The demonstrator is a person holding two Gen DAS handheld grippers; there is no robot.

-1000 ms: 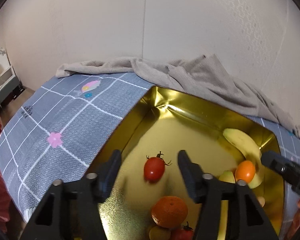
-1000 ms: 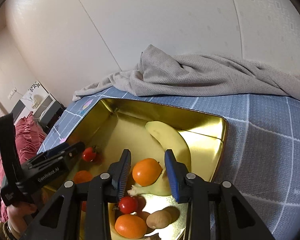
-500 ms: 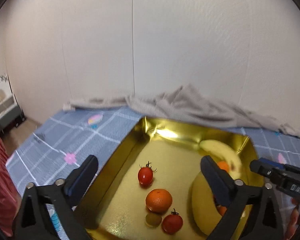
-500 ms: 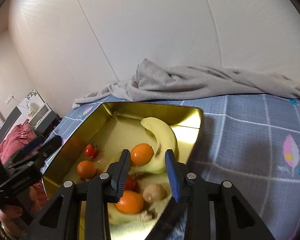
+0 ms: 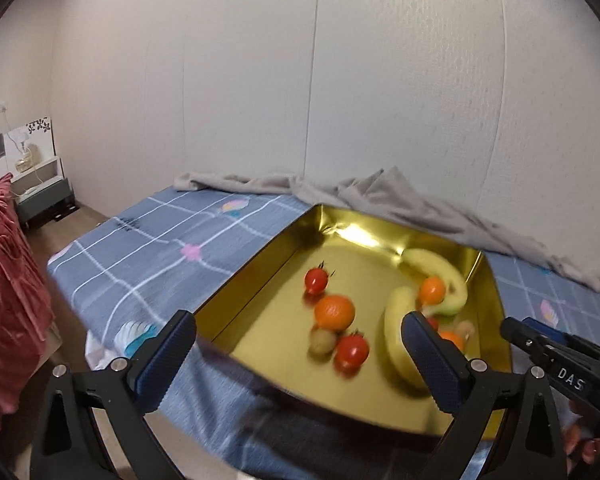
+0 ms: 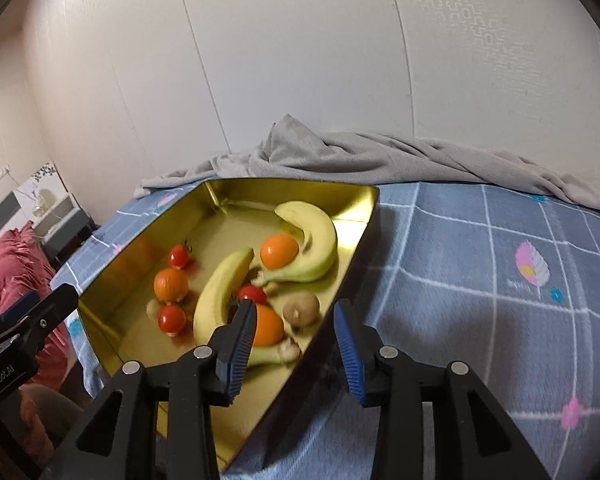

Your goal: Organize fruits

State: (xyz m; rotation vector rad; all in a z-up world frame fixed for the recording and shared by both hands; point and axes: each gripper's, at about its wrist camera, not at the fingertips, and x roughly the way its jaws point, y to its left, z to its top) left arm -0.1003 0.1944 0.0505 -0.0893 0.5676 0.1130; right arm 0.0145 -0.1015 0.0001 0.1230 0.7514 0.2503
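Pulled back from the fruit since the earlier frames, both grippers. Sits in the gold tray (image 6: 364, 216) on the bed (image 6: 480, 280): 2 bananas (image 6: 312, 240), 3 oranges (image 6: 278, 250), 3 tomatoes (image 5: 315, 280), a kiwi (image 6: 300, 312). Left gripper (image 5: 300, 354) spread wide, empty, likely just after releasing. Right gripper (image 6: 296, 336) opening, holding nothing, straddling the tray's wall. Grey blanket (image 6: 380, 156) bunched behind.

Counting now: one gold tray (image 6: 364, 216) before me, two bananas (image 6: 316, 240) in it, three tomatoes (image 6: 179, 256), three oranges (image 6: 279, 251), two small brown fruits (image 6: 301, 307). One grey blanket (image 6: 380, 156) lies on the bed (image 6: 480, 280).
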